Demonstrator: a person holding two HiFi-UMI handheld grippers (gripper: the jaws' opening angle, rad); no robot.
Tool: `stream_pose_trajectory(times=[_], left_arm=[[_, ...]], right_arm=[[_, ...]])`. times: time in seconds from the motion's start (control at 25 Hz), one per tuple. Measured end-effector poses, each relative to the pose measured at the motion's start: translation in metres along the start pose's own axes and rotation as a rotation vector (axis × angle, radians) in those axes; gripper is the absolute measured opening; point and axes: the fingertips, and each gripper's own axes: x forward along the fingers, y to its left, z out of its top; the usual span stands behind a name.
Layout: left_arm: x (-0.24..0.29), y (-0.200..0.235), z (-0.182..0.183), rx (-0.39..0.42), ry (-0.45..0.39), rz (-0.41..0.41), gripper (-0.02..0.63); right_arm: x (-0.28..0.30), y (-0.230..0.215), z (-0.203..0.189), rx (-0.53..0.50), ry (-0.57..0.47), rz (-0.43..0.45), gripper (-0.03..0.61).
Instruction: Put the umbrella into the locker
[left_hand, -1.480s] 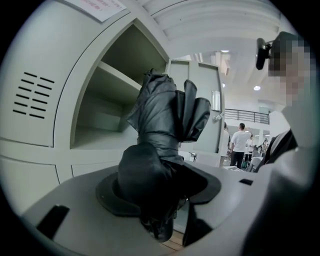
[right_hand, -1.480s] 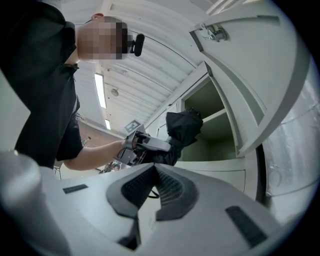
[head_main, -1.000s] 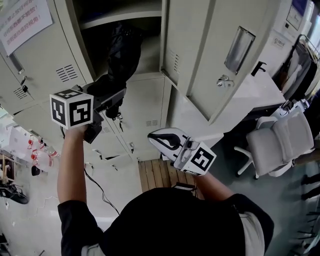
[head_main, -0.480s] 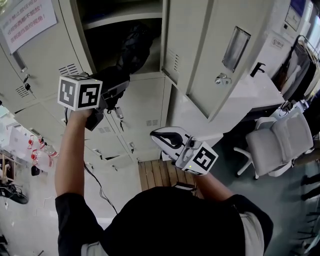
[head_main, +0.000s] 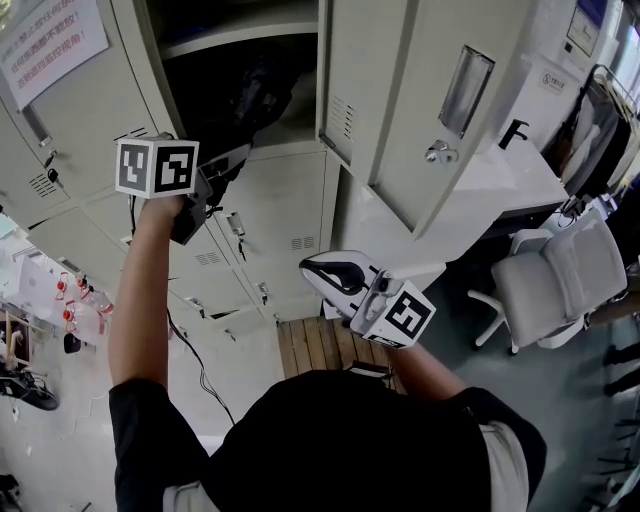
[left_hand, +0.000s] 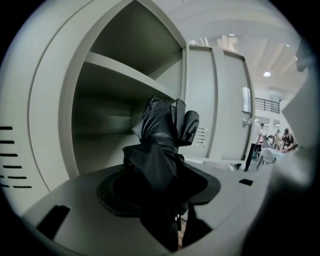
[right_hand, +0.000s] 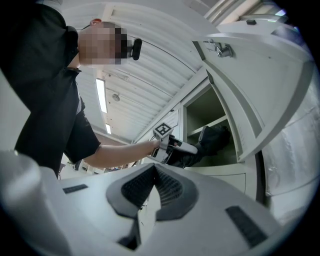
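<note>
**Umbrella at the locker's mouth, one claw clamped on it**

A person raises the left gripper (head_main: 232, 163) toward the open compartment of a pale grey sheet-metal locker (head_main: 137, 62). Its jaws are clamped on a folded black fabric umbrella (head_main: 262, 92). The umbrella's bunched far end reaches past the sill into the dark opening, below a grey metal shelf (head_main: 240, 36). Whether it touches the compartment floor cannot be told.

In the left gripper view the umbrella (left_hand: 161, 137) rises from between the jaws in loose, creased folds, with the locker (left_hand: 52, 125) behind it.

The right gripper (head_main: 312, 268) hangs low, well apart from the locker and in front of the person's chest. Its ridged pads are pressed together on nothing, as the right gripper view (right_hand: 154, 176) shows. The grey locker door (head_main: 405, 110) stands swung out to the right.

The umbrella looks light. Its canopy is soft and slack and will probably sag and slide, while the shaft inside should be stiff. The bundled middle, where the cloth wraps the shaft, seems the surest place to take hold, since loose folds alone could slip free. The fabric might also snag on the sill.
</note>
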Motion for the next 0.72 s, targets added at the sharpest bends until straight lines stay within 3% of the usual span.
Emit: stream_pose_trajectory(times=[0.72], left_arm=[[0.034,0.032,0.038,-0.026,-0.002,0.088,0.233]], right_arm=[[-0.011,-0.012,-0.003,0.017,-0.005,-0.011,0.012]])
